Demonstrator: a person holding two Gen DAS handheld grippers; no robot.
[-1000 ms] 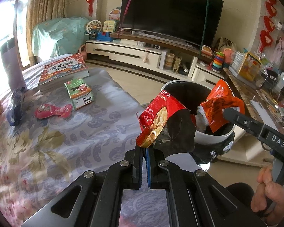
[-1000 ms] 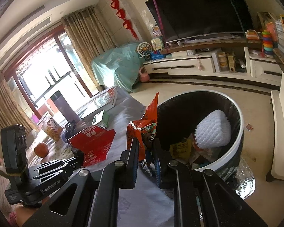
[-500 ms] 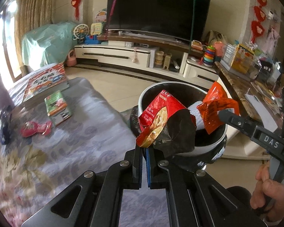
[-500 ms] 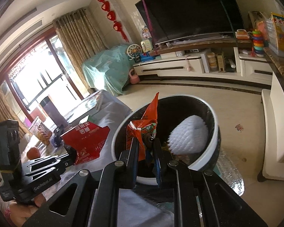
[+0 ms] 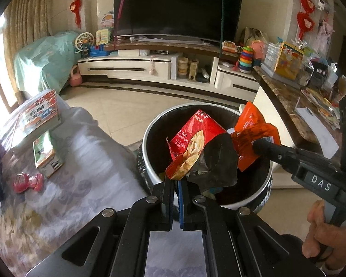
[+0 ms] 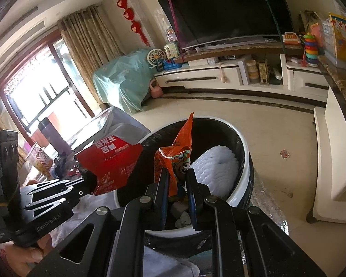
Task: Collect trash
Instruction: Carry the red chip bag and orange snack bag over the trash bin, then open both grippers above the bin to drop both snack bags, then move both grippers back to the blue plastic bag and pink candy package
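Note:
My left gripper (image 5: 177, 180) is shut on a red snack bag (image 5: 196, 147) with a dark foil inside, and holds it over the near rim of the round trash bin (image 5: 150, 138). In the right wrist view the same red snack bag (image 6: 110, 164) hangs from the left gripper (image 6: 90, 184) at the bin's left edge. My right gripper (image 6: 176, 173) is shut on an orange wrapper (image 6: 175, 157) above the open trash bin (image 6: 244, 173). From the left wrist, the orange wrapper (image 5: 253, 133) and the right gripper (image 5: 256, 144) are over the bin's right side. White foam netting (image 6: 216, 164) lies inside the bin.
A bed with a grey patterned cover (image 5: 64, 184) lies left of the bin, bearing a book (image 5: 39, 115), a small green carton (image 5: 46, 159) and a red wrapper (image 5: 26, 181). A TV cabinet (image 5: 150, 67) lines the far wall. A marble counter (image 5: 295, 106) stands at the right.
Both grippers have carried their wrappers to the right, from beside the bed to over the bin's mouth. The bin now fills more of both views.

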